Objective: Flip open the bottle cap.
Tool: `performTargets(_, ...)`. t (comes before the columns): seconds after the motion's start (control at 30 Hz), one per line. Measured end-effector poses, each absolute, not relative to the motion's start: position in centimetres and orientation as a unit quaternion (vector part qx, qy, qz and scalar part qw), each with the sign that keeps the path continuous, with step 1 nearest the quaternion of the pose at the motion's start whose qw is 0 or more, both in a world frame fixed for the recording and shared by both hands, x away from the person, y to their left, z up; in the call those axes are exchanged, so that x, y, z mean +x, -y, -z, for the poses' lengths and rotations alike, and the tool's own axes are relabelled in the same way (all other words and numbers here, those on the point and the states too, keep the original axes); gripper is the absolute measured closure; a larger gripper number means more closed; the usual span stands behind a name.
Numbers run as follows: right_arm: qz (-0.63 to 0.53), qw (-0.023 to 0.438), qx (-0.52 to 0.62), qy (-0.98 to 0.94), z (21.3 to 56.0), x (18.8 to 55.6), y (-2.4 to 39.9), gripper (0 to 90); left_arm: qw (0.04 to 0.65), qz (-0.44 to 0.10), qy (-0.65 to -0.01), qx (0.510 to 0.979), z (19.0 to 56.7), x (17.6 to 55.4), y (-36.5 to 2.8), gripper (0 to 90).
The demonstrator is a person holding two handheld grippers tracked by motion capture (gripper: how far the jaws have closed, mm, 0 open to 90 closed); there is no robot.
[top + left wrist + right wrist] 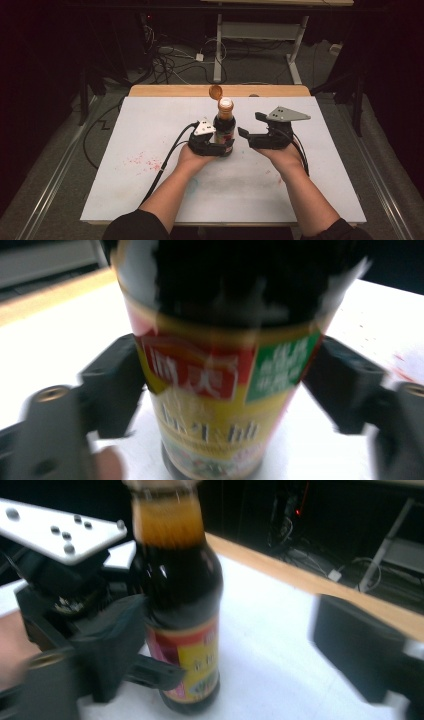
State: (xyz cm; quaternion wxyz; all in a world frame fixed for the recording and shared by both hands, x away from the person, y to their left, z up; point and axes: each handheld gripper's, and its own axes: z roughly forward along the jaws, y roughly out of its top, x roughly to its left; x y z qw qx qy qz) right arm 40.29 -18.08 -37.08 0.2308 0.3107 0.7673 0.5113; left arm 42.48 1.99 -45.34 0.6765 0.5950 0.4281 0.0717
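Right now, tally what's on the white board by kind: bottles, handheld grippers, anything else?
Dark glass sauce bottle with red-and-yellow label, orange flip cap hinged open: 1
Black two-jaw handheld grippers: 2, the left gripper around the bottle, the right gripper beside it
Total: 3

A: What stands in the way on the table (150, 200)?

B: One dark sauce bottle (225, 127), upright near the middle, with its orange cap (215, 91) flipped up and back above the neck. The left gripper (220, 147) sits around the bottle's lower body, a black jaw close on each side, so that side is blocked.

A: And on the right?

B: The right gripper (248, 131) hangs just beside the bottle, with a narrow gap between them. Its jaws stand wide apart.

A: Where is there open room?

B: The near half of the white top, both far corners, and the strip along the wooden back edge (165, 90).
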Motion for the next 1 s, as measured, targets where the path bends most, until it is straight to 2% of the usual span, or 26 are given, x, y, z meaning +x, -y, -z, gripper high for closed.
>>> performTargets(0.03, -0.511, 0.231, 0.313, -0.767, 37.5, 40.3, 18.1, 6.8, 0.686, -0.060, -0.441, 0.575, 45.4, 42.4, -1.7, 12.8)
performTargets(0.07, -0.509, 0.233, 0.314, -0.767, 37.8, 40.3, 18.2, 0.6, 0.670, -0.068, -0.429, 0.602, 45.9, 42.4, -2.3, 10.0)
performTargets(0.2, -0.506, 0.227, 0.326, -0.766, 39.4, 40.4, 18.7, 0.3, 0.661, -0.063, -0.448, 0.599, 46.8, 42.2, -3.1, 0.0)
performTargets(0.6, -0.474, 0.212, 0.362, -0.774, 45.6, 39.0, 19.9, 0.4, 0.641, -0.079, -0.472, 0.600, 48.3, 40.5, -6.6, 0.0)
performTargets(1.0, -0.468, 0.223, 0.373, -0.769, 47.5, 35.5, 23.0, 0.3, 0.634, -0.112, -0.478, 0.598, 49.0, 36.0, -12.3, 0.0)
